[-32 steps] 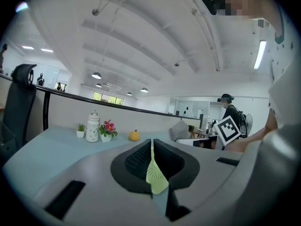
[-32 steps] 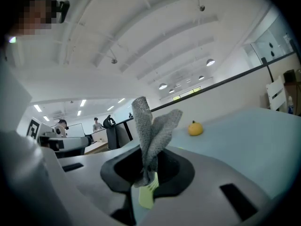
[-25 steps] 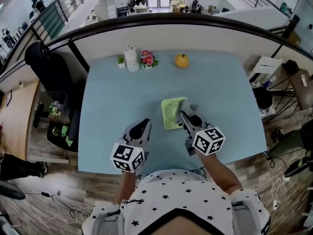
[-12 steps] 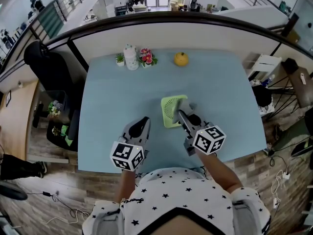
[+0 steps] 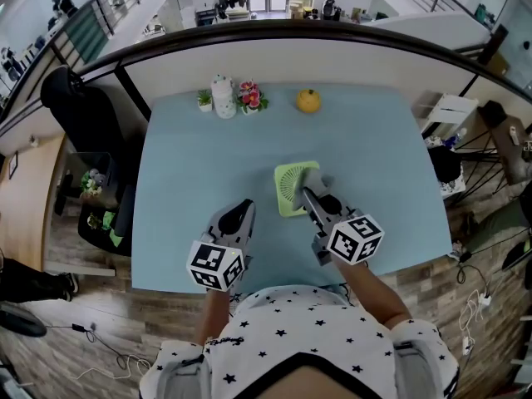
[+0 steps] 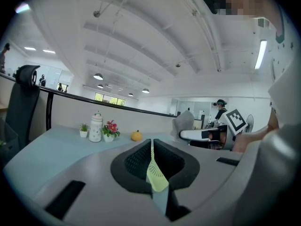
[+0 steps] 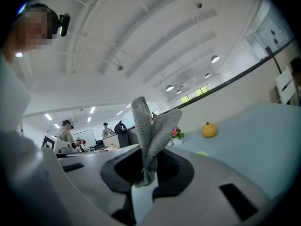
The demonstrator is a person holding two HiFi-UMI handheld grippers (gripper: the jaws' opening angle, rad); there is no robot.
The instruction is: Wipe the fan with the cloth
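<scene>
- Nearest the person, the left tongs hovered over the bare counter, jaws pressed together on nothing.
- The right tongs were clamped on the grey cloth, which stood up from the jaws in a fold.
- Just beyond lay the green fan, flat on the counter, with the cloth at its right edge. I judged the wiping was just starting.
- The next move called for dragging the cloth across the grille, pressing lightly so the fan wouldn't slide.
- Along the far edge stood a white jar, flowers and an orange fruit.
</scene>
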